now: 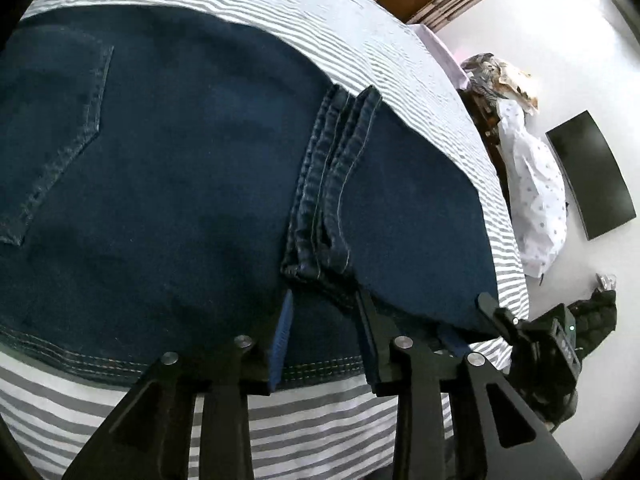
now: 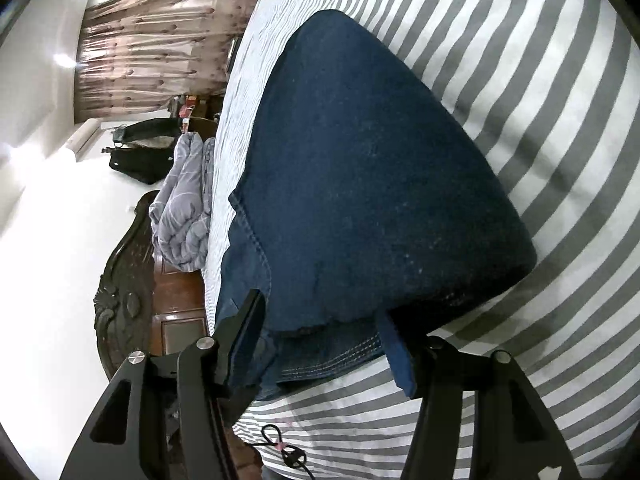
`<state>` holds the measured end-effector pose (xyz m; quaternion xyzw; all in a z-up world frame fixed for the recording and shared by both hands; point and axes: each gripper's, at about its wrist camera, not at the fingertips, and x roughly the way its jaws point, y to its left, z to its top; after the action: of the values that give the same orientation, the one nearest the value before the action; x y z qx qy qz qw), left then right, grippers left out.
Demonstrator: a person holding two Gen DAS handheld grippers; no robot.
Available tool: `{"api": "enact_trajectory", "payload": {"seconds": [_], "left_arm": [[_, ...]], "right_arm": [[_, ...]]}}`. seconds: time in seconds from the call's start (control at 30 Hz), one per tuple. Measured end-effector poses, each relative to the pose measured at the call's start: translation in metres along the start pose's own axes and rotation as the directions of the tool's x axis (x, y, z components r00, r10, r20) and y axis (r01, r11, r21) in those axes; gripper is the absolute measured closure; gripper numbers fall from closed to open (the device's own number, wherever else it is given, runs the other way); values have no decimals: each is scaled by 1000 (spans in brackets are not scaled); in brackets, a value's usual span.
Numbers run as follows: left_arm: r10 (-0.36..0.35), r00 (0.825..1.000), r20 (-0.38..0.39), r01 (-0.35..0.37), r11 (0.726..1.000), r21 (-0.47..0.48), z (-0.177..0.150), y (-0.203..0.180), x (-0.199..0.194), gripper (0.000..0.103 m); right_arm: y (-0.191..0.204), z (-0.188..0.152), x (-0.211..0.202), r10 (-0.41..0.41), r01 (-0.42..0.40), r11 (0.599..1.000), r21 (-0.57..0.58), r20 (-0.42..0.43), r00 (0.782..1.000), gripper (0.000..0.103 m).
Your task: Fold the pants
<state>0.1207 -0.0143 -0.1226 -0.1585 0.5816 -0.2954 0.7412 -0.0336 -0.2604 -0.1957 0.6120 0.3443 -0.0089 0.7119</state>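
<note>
Dark blue jeans [image 1: 180,180] lie folded on a grey-and-white striped bed sheet [image 1: 320,420]. A back pocket [image 1: 52,120] shows at the left, and the leg hems [image 1: 332,184] are stacked across the seat. My left gripper [image 1: 323,295] is open at the near end of the hems, its pads apart over the waistband. In the right wrist view the jeans [image 2: 380,168] fill the middle. My right gripper [image 2: 320,306] is rolled on its side and shut on the near edge of the folded stack. One finger lies over the cloth and the other under it. That gripper [image 1: 466,316] also shows at the jeans' right corner.
The bed edge runs close on the right, with a dotted white bundle [image 1: 536,192], a black screen [image 1: 592,176] and a dark bag [image 1: 596,316] beyond. A carved wooden headboard [image 2: 120,280], a grey quilt [image 2: 184,208] and curtains [image 2: 148,48] stand past the far side. A black cord [image 2: 284,448] lies on the sheet.
</note>
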Motion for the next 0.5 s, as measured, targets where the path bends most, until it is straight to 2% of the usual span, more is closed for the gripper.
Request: {"api": "enact_trajectory", "payload": {"seconds": [0.1,0.2,0.3,0.5], "left_arm": [[-5,1000,-17,5,1000,0,2,-6,7,66],[-8,1000,-29,8,1000,6,5,-15,16,53],[-32,999,-21,31,999,-34,6,-17,17,42],[-93,996,7,93,978,-186,-4,5,11,42]], "right_arm": [[-1,-1,-2,-5,5,1000,-17,1,1000,49],[1,-3,-2,-7,7,1000,-19,1,1000,49],[1,-4,-1,1,-1,1000,-16,2,1000,49],[1,-5,-1,7,-7,1000,-20,0,1000,49]]}}
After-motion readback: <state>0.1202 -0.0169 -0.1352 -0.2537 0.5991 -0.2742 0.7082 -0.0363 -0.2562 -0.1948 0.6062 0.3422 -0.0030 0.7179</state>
